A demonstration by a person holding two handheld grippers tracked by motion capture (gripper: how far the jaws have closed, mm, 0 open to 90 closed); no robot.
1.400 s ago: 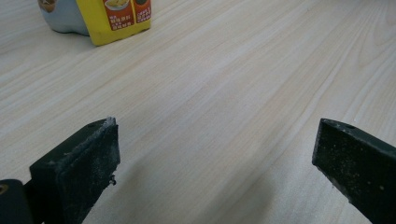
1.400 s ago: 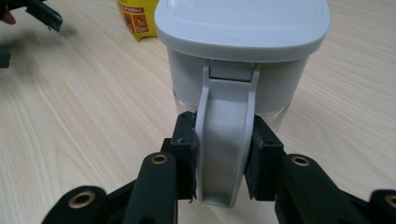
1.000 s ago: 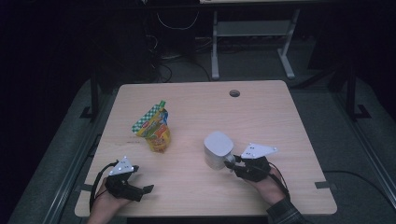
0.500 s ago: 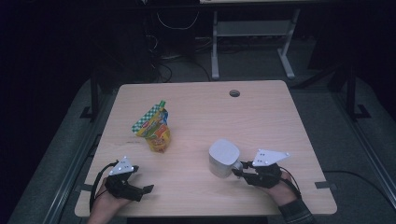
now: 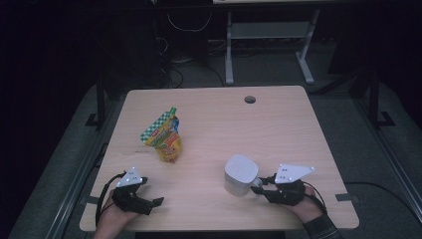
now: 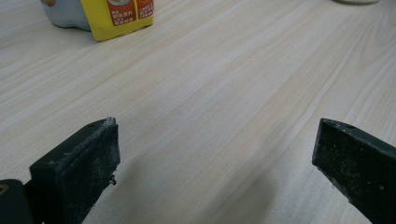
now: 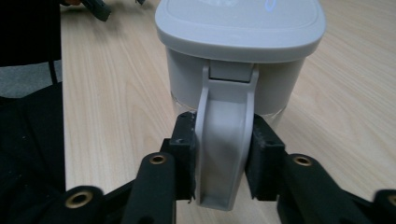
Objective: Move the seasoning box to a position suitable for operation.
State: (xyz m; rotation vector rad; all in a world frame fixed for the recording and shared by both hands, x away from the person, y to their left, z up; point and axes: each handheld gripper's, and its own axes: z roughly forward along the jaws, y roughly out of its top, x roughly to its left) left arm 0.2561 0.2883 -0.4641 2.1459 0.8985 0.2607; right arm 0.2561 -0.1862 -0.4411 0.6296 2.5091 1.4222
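The right hand-held gripper clamps the handle of the pale grey lidded plastic jug at the light wooden bench's near right; keep it upright, grip square; left hand-held gripper gapes idle.

No text legible. The snack pouch, toward the table's left edge, carries red label panels, print too small to read.
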